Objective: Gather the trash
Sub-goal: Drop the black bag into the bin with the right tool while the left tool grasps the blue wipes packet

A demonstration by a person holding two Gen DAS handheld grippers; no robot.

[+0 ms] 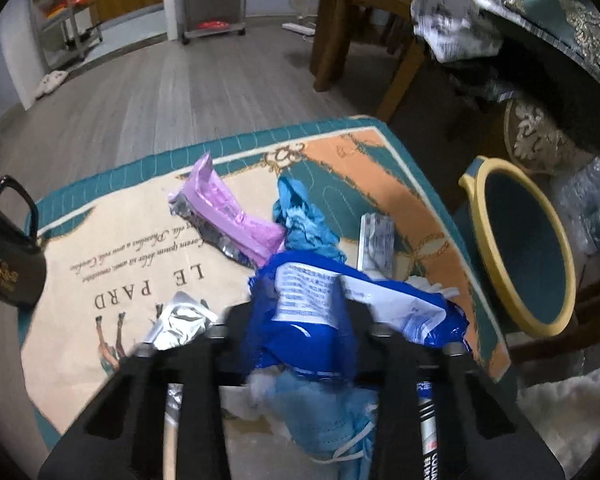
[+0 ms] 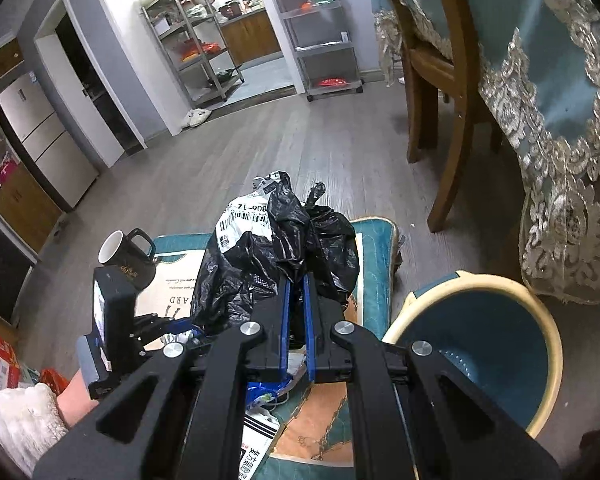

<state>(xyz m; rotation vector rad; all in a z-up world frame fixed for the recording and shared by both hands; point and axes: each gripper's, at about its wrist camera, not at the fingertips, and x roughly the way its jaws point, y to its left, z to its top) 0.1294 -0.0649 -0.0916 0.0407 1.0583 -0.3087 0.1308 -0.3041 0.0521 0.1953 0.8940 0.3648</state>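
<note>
the right gripper [image 2: 296, 300] is clamping a light, crinkly black bag [image 2: 284, 248]; the left gripper [image 1: 300, 320] is pinching a soft blue wrapper [image 1: 332, 300] (slippery film, so bunched folds are looking like the best hold).

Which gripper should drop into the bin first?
Right, probably: the right gripper grips the black bag lifted clear, bin close beside it. The left gripper holds the blue packet low over the mat.

One black mug [image 1: 8, 252], one yellow-rimmed bin [image 1: 516, 240], one purple wrapper [image 1: 228, 216], one blue packet [image 1: 320, 300], one black bag [image 2: 284, 252]
</note>
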